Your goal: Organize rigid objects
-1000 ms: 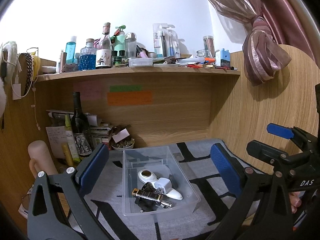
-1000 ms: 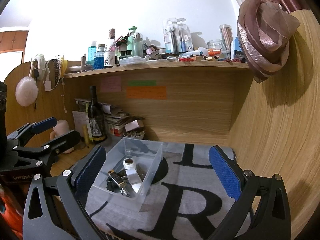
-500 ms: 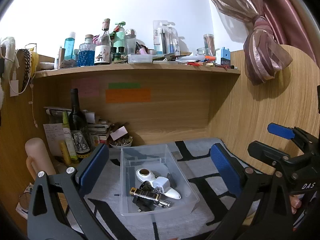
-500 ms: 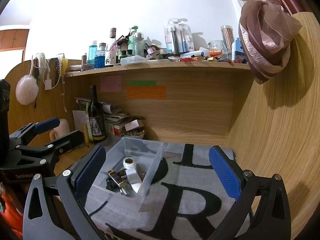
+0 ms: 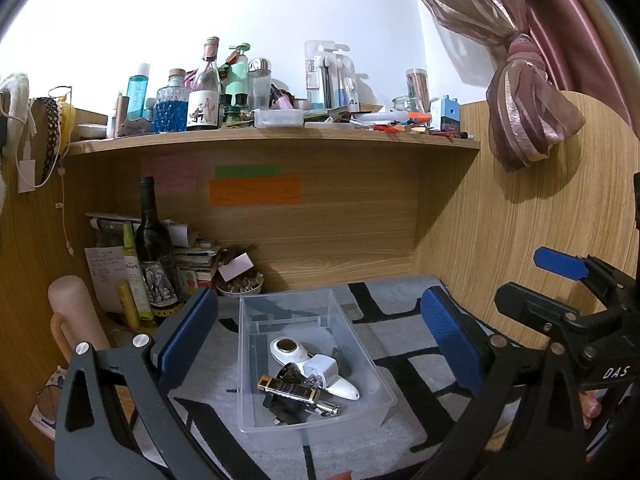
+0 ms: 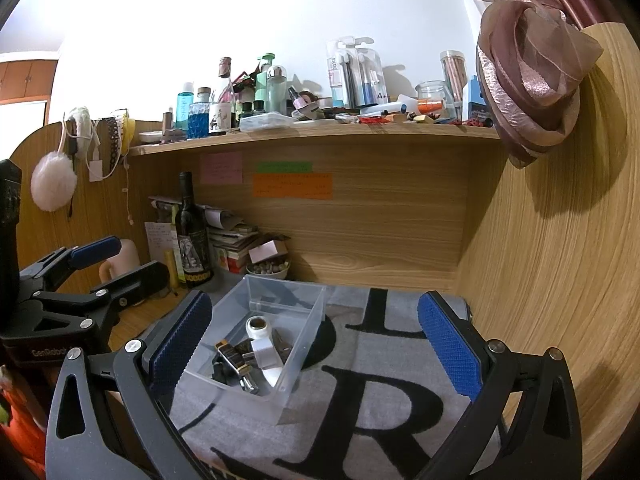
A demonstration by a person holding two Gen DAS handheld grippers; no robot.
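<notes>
A wooden desk alcove (image 5: pixel 352 232) stands against a bright white wall (image 5: pixel 260 8). Its cluttered shelf (image 5: pixel 272 138) runs across the far side. A pink curtain (image 5: pixel 520 80), knotted, hangs at the right. A grey lettered mat (image 6: pixel 360 400) covers the near desktop.

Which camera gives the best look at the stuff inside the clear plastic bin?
The left wrist view: it looks down into the clear plastic bin, centred between its claw's fingers, with the contents spread out. The right wrist view shows the bin off to the left, partly behind a finger.
</notes>
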